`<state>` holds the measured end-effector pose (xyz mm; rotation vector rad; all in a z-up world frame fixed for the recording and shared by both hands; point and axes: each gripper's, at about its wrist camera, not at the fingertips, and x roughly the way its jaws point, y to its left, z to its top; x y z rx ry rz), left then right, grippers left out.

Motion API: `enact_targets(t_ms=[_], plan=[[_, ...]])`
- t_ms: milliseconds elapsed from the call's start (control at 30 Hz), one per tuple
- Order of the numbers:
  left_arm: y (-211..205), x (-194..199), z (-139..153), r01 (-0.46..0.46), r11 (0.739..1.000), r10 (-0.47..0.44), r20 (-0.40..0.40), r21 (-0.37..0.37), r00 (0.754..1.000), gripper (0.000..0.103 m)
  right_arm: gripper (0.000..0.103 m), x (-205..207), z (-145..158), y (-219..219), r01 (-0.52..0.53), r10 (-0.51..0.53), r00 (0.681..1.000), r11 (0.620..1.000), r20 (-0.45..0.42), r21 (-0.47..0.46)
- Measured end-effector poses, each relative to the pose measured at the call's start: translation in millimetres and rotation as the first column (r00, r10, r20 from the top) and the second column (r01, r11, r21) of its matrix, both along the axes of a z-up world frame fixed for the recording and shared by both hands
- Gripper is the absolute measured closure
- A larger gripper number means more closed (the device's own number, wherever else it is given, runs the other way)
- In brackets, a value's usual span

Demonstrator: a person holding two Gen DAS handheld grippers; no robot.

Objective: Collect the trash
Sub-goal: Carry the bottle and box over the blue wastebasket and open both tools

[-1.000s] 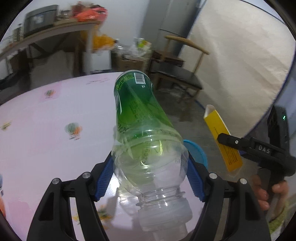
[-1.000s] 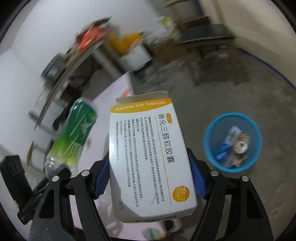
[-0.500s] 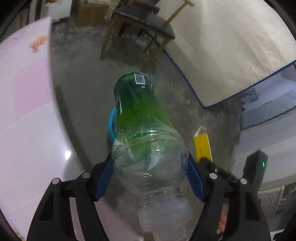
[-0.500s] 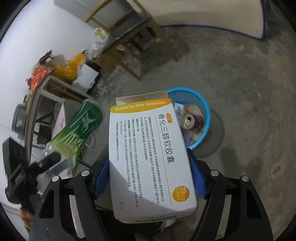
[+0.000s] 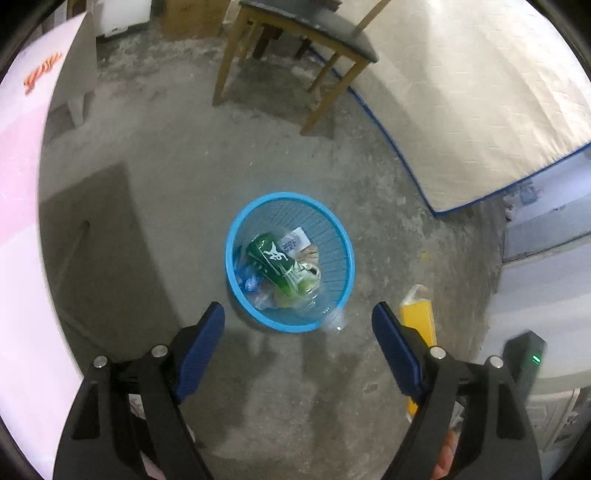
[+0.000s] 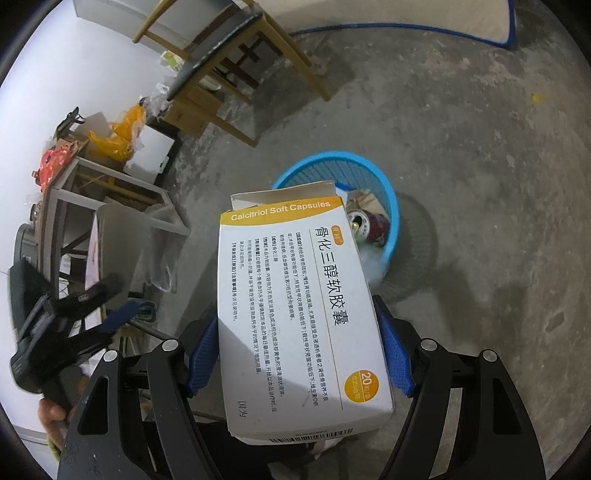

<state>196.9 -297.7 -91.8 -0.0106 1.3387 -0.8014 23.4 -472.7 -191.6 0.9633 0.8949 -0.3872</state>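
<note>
The green plastic bottle (image 5: 275, 258) is down in the blue mesh basket (image 5: 345, 236) on the floor, its clear neck end blurred over the near rim. Straight above the basket, my left gripper (image 5: 297, 312) has its jaws opening and nothing between them. My right gripper (image 6: 295, 312) is shut on a white and yellow capsule box (image 6: 288, 258), held above the basket (image 6: 391, 199) on its near left side. The box's yellow edge (image 5: 417, 321) shows in the left wrist view beside the right finger. A drink can (image 6: 364, 223) and other trash lie in the basket.
A wooden chair (image 5: 295, 33) stands on the concrete floor beyond the basket. The pink-clothed table (image 5: 18, 221) runs along the left. A pale mattress (image 5: 480, 92) lies at the right. Cluttered shelves and yellow bags (image 6: 122, 136) are by the wall.
The left gripper let go of the green bottle, which dropped into the basket. Both grippers swung from the table down over the basket. The right gripper keeps its box.
</note>
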Motion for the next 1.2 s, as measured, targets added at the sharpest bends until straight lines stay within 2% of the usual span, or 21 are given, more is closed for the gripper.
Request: enact_targets(t_ms=[267,467,567,733,967,1200], plan=[[19.7,-16.3,53.6,0.028,0.996,-0.018,0.116,-0.084,0.993,0.023,0.032,9.9,-0.9,-6.9,0.002,-0.002,1.000,1.000,-0.022,-0.017],[50.1,-33.5,82.3,0.059,0.990,-0.030,0.217,-0.131,0.976,0.023,0.032,27.9,-7.1,-10.9,-0.027,0.027,0.999,1.000,-0.031,-0.013],[73.0,-48.0,92.4,0.081,0.988,-0.043,0.273,-0.129,0.961,0.023,0.032,36.5,-14.5,-11.4,-0.039,0.038,0.998,0.999,-0.057,-0.016],[119.3,-79.4,93.1,0.124,0.987,-0.084,0.335,-0.099,0.939,0.021,0.032,48.6,-34.2,-9.9,-0.088,0.090,0.990,0.996,-0.104,0.027],[169.4,-113.8,84.3,0.109,0.992,-0.079,0.381,-0.058,0.921,0.020,0.032,77.9,-52.2,-13.4,-0.141,0.146,0.973,0.989,-0.179,0.040],[185.4,-127.4,79.6,0.088,0.995,-0.058,0.410,-0.054,0.910,0.019,0.032,143.2,-52.5,-25.0,-0.238,0.204,0.936,0.967,-0.287,-0.088]])
